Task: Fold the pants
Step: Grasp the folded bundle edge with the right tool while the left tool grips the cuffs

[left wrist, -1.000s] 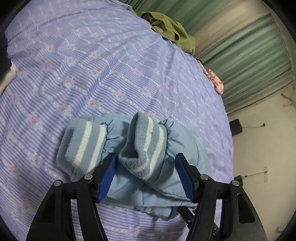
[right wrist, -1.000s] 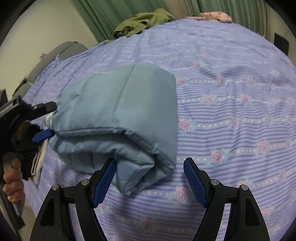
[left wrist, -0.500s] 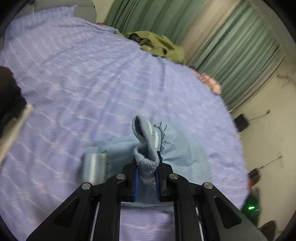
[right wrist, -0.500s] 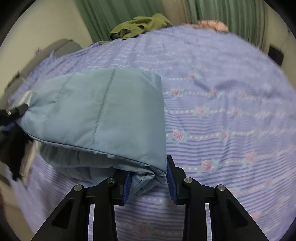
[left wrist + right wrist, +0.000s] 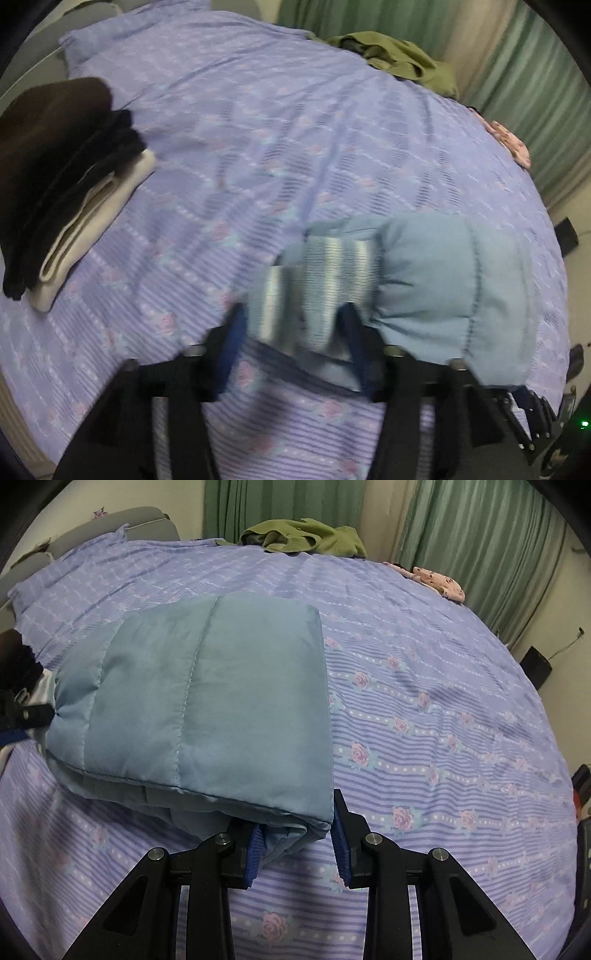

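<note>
Right gripper (image 5: 297, 843), nearest: jaws partly spread, the near corner of the folded blue pants (image 5: 207, 705) lying between them, pads not pressing. Left gripper (image 5: 291, 343), blurred: jaws spread around the striped cuffs (image 5: 317, 284). The pants lie on the floral bedsheet (image 5: 424, 709). Far left, a folded stack (image 5: 62, 177); at the far edge, a green garment (image 5: 306, 535), pink cloth (image 5: 436, 579) and curtains (image 5: 480, 535).

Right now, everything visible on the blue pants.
The blue pants are quilted, padded-looking fabric with stitched seams, folded into a thick bundle on the bedsheet. Striped ribbed cuffs sit between the left gripper's parted fingers. The right gripper brackets the opposite folded edge, pads about touching it.
</note>
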Tool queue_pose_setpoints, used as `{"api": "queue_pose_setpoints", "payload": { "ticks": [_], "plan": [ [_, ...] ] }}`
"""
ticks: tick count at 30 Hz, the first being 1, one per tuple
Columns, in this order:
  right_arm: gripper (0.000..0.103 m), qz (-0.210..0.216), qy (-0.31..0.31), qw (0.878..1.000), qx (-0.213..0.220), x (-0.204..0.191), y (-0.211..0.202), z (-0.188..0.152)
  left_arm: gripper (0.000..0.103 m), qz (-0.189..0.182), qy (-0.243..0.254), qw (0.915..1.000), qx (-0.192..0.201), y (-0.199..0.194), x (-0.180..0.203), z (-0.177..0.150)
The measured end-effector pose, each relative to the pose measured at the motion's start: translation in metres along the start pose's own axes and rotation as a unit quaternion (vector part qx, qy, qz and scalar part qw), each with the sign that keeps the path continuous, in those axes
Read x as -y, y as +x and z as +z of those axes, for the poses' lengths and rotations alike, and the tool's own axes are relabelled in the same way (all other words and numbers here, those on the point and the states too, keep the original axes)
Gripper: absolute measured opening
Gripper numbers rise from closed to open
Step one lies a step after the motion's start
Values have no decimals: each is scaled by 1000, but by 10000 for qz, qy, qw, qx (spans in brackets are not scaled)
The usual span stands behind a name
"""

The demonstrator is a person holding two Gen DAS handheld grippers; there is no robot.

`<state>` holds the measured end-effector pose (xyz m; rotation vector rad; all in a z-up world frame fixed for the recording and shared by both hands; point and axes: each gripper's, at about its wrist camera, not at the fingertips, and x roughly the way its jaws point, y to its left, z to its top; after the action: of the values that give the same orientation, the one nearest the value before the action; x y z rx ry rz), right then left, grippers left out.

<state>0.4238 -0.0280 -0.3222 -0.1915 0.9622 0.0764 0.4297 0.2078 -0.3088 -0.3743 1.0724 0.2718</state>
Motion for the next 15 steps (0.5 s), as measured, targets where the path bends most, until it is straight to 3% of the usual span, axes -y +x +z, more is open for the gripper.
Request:
{"api": "queue_pose_setpoints", "payload": {
  "ticks": [5,9,10,11,12,13,15],
  "plan": [
    [32,-15,9,10000,-25,-2,1,0,74,-337,-544,9971,-414,20,-22,-3],
    [32,-22,89,9999,-74,0,4,-1,74,-1019,-1167,9849,-775,37,-39,-9],
    [32,-31,139,9999,-86,1,5,-1,70,-1247,-1344,9795,-839,42,-44,-10],
    [32,-44,160,9998,-86,2,6,-2,54,-1564,-1520,9720,-871,46,-48,-11],
    [32,-80,163,9998,-77,2,7,-3,47,-1834,-1619,9656,-880,48,-49,-11],
    [31,-108,143,9998,-62,1,7,-4,38,-1897,-1543,9660,-841,46,-46,-9],
    [29,-227,54,9997,-18,-1,6,-7,32,-1715,-898,9800,-460,28,-30,-2]
  ]
}}
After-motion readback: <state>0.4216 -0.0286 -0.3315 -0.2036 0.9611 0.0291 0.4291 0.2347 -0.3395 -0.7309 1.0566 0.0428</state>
